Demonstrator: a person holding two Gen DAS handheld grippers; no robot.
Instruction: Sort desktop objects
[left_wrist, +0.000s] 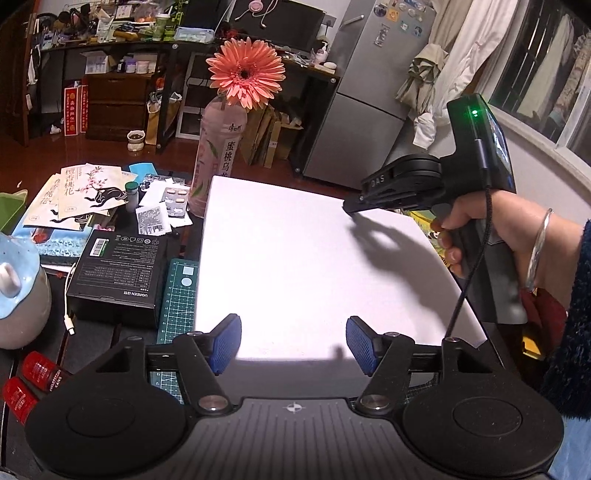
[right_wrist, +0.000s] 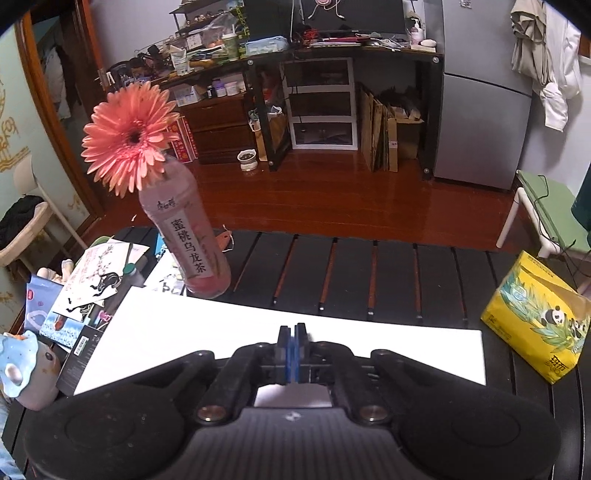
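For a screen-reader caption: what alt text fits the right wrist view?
The right tool, shut and empty, hovers over a white rectangular sheet on a black slatted table. A pink tea bottle holding a coral gerbera flower stands left; a yellow panda-print tissue pack lies right.

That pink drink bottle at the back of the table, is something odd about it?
Yes. The pink drink bottle serves as a vase: a big coral flower sticks out of its neck. It stands upright, nothing spilled, beside the white sheet, with loose packets piled nearby.
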